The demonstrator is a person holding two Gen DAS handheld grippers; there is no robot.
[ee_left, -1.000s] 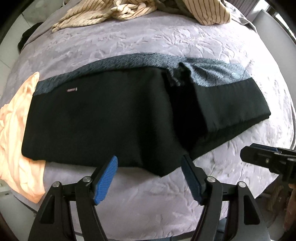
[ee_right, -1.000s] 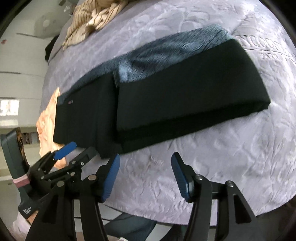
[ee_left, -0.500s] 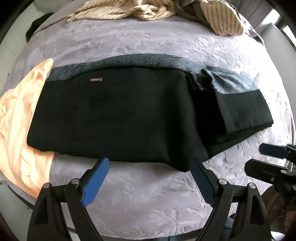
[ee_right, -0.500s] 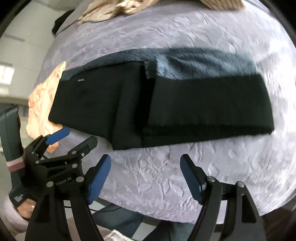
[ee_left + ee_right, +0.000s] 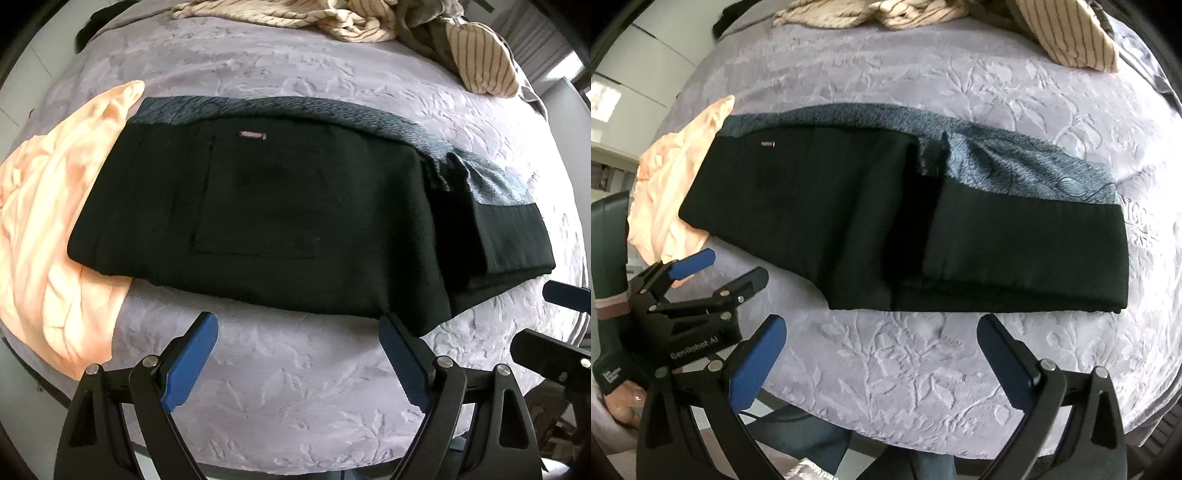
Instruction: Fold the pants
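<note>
The black pants lie folded in a long strip across the lilac embossed bedspread, with a grey-blue patterned lining along the far edge and a doubled part at the right end. They show in the right wrist view too. My left gripper is open and empty, just in front of the pants' near edge. My right gripper is open and empty, just short of the near edge. The left gripper also appears at the left of the right wrist view.
A peach garment lies under the pants' left end, at the bed's left edge. Striped beige clothes are piled at the far side. The bedspread's front edge drops off just behind both grippers.
Both grippers have drawn back from the pants and their jaws have opened wider. The left view has shifted left along the pants; the right view has levelled. The pants have not moved.
</note>
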